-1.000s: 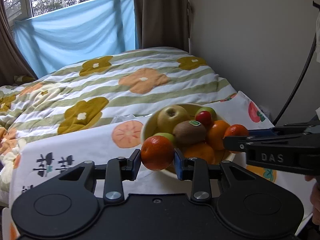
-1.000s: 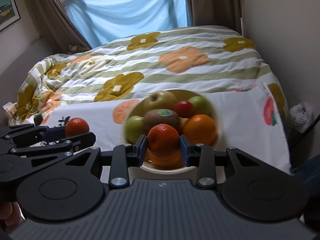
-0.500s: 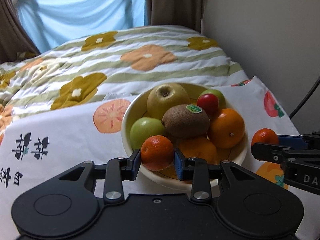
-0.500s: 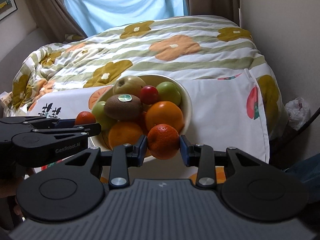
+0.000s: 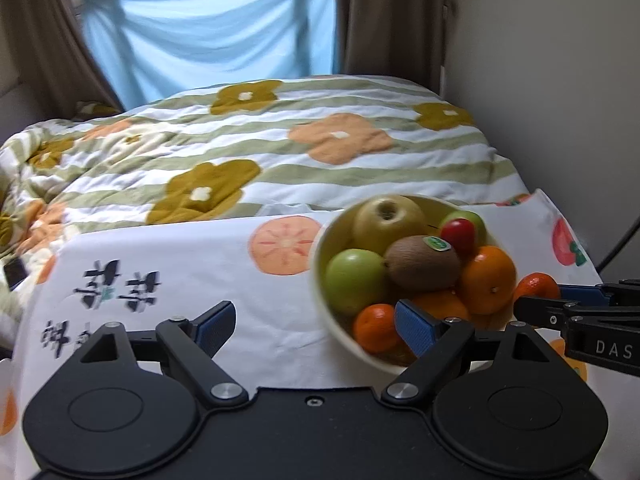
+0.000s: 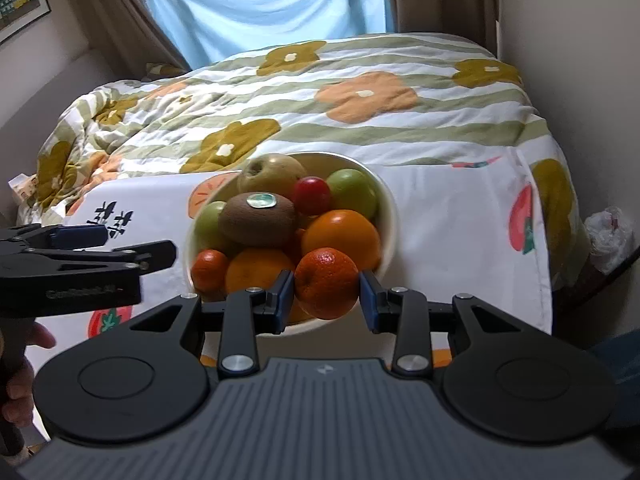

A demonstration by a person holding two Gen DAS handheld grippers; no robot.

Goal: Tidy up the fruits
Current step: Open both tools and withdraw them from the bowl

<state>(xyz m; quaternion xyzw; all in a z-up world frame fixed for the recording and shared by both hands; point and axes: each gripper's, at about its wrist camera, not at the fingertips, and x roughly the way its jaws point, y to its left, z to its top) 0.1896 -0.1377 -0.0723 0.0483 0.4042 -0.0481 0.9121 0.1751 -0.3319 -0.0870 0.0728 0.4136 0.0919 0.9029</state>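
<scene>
A cream bowl [image 5: 320, 292] [image 6: 390, 216] on a white fruit-print cloth holds a pear, green apples, a kiwi [image 5: 423, 263] [image 6: 258, 220], a red fruit and oranges. My left gripper [image 5: 316, 326] is open and empty, just left of the bowl; a small tangerine [image 5: 375, 327] [image 6: 209, 271] lies in the bowl's near left side by its right finger. My right gripper [image 6: 326, 296] is shut on another tangerine [image 6: 326, 282] [image 5: 536, 286], held over the bowl's near right edge.
The cloth [image 5: 180, 264] covers a table in front of a bed with a flowered, striped quilt [image 6: 360, 92]. A wall stands at the right, curtains and a blue sheet at the window behind. A white plastic bag [image 6: 610, 236] lies at the far right.
My left gripper has opened and let its tangerine go into the bowl, then shifted left. My right gripper has brought its tangerine closer over the bowl's rim.
</scene>
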